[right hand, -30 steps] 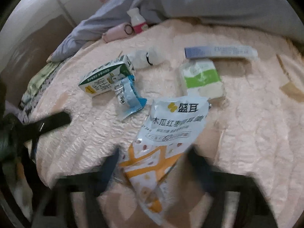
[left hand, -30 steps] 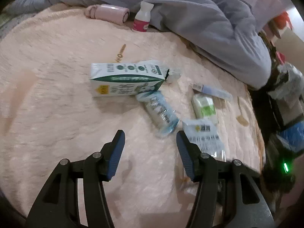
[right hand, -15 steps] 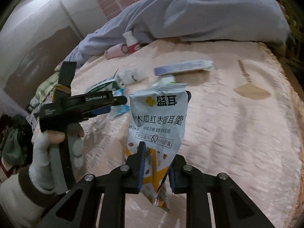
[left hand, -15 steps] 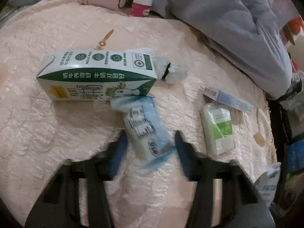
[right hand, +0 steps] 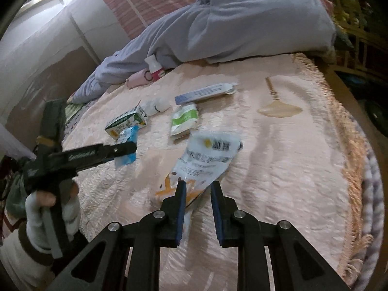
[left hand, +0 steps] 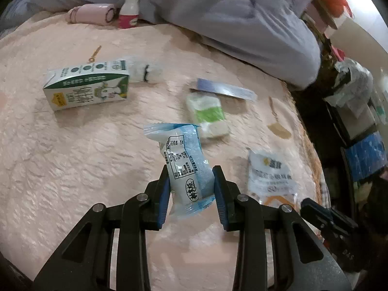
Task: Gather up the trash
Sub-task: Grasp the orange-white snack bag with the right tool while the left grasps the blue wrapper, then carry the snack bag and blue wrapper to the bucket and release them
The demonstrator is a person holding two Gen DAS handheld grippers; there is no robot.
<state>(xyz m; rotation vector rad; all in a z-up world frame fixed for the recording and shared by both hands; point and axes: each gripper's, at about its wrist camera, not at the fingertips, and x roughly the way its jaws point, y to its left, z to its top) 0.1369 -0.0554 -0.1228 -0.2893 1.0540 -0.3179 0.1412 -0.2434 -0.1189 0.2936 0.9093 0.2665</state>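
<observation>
Pink fuzzy bedspread [left hand: 72, 169] under rumpled grey duvet [left hand: 218, 12], green-white milk carton [left hand: 87, 87] lying nearby, left tool [left hand: 191, 189] closing on blue-white snack packet [left hand: 184, 165], right tool [right hand: 197, 194] together, pinching white-orange pouch [right hand: 206, 157].

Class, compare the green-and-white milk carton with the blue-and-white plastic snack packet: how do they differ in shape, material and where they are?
The green-and-white milk carton is a stiff rectangular box; the blue-and-white plastic snack packet is a soft, crinkled pouch. The carton lies on its side on the pink blanket; the packet sits between the closing jaws of the left hand-held gripper. Both carry printed labels.
</observation>
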